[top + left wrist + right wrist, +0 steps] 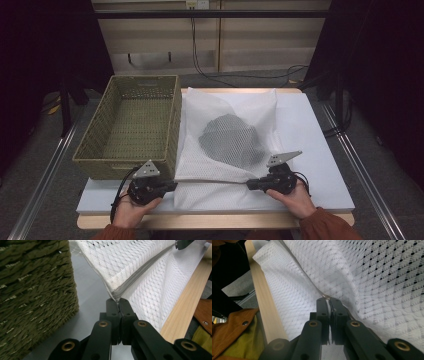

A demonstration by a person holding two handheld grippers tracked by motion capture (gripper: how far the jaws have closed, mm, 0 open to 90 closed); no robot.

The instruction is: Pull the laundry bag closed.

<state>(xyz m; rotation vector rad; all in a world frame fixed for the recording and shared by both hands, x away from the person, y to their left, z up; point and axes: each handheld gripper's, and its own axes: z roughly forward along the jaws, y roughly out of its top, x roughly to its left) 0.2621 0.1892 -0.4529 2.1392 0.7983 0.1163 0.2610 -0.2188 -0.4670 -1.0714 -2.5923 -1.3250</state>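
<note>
White mesh laundry bag (227, 145), holding a dark garment (231, 140), is lying mid-table right of the woven basket (131, 125). Left gripper (170, 186) and right gripper (251, 184) are clamping its near zipper edge, stretching it taut; next probably calls for lifting both ends together toward the basket

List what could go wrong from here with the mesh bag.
The left gripper and right gripper each pinch only a thin bit of the mesh bag along its zipper edge, so the fabric may slip out. The dark garment inside may shift if the bag is lifted. The bag's side lies against the woven basket and may snag.
</note>
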